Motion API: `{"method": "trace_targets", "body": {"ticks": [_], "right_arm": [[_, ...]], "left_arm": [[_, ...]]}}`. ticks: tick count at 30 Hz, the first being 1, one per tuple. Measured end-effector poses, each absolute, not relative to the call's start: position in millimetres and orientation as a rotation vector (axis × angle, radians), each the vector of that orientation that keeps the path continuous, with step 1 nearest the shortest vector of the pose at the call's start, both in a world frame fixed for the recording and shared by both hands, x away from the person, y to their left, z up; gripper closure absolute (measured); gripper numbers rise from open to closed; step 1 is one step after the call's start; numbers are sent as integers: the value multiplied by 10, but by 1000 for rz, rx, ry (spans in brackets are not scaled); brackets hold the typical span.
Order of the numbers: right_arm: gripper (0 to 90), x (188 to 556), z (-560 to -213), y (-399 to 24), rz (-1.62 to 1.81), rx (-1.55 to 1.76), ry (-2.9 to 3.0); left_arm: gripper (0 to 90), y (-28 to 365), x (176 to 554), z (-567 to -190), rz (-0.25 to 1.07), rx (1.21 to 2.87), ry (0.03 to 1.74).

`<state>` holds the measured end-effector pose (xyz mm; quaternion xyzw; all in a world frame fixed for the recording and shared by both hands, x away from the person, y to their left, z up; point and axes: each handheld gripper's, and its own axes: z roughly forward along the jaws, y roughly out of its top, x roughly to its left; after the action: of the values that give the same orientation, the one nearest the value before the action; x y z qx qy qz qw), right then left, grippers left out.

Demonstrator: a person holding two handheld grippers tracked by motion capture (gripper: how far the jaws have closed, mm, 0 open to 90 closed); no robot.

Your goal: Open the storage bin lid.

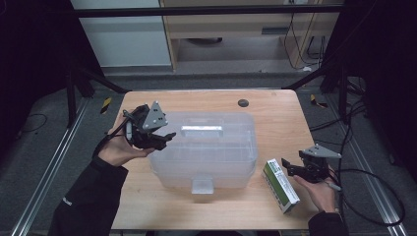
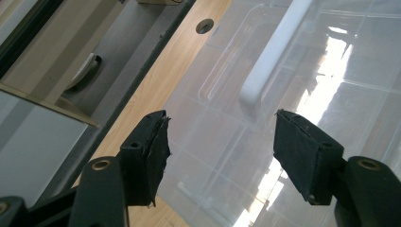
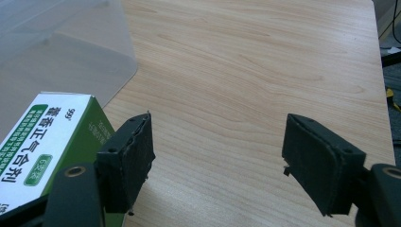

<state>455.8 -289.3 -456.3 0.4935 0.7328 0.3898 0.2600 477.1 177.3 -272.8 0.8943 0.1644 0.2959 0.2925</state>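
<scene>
Black sleeves (image 1: 91,199) are worn. Each black gripper (image 1: 147,130) is topped by a grey three-cornered plate (image 1: 155,116). Black cables (image 1: 366,196) are trailed.

From the high view we look forward and down from above the near edge of the surface (image 1: 275,113), far enough off to take in all of it, with the clear storage box (image 1: 206,147) at its centre. The left gripper view rides the left tool (image 1: 164,139) at the box's left end and looks across the lid from very close, toward the white handle (image 2: 269,61). The right gripper view rides the right tool (image 1: 290,169) to the right of the box, low over the wood, facing away from us along the surface. It catches the box's corner (image 3: 61,52) and the green-and-white carton (image 3: 42,142) beside it. We share the box across all three views.
</scene>
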Motion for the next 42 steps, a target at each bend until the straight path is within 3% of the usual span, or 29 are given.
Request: {"method": "trace_targets", "body": {"ticks": [16, 42], "right_arm": [[260, 4563, -4567, -2894, 1060, 1337, 1991], [278, 4568, -4576, -2884, 1059, 1331, 2008]], "left_arm": [[378, 1503, 4874, -2768, 761, 2457, 332], [530, 1285, 5087, -2951, 720, 2555, 255]]}}
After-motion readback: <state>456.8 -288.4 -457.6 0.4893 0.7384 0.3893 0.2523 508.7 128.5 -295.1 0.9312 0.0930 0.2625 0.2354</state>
